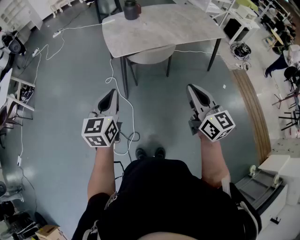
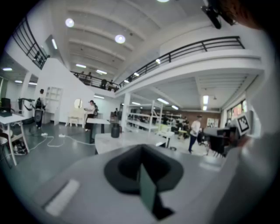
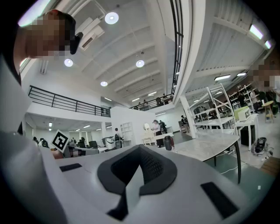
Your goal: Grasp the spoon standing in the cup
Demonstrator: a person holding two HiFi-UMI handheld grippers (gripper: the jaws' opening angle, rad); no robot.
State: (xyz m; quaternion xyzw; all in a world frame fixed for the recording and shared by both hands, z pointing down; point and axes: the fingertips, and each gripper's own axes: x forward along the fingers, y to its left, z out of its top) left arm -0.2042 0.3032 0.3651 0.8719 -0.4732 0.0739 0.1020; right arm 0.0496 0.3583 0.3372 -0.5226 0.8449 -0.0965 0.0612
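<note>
Standing back from the counter [image 1: 164,28], I am holding my left gripper [image 1: 112,92] and right gripper [image 1: 192,89] with jaws closed, empty; the dark cup [image 1: 131,9] is sitting at the counter's far edge, spoon indiscernible.

1. Surface [image 1: 164,28]: pale grey, faintly marbled.
2. Cup [image 1: 131,9] at its far edge: dark, near black.
3. Floor [image 1: 70,84]: dull grey-green.
4. Left tool [image 1: 112,91] and right tool [image 1: 191,86]: light grey, with cubes patterned in black-and-white squares.
5. Person's top [image 1: 164,197]: black.
</note>
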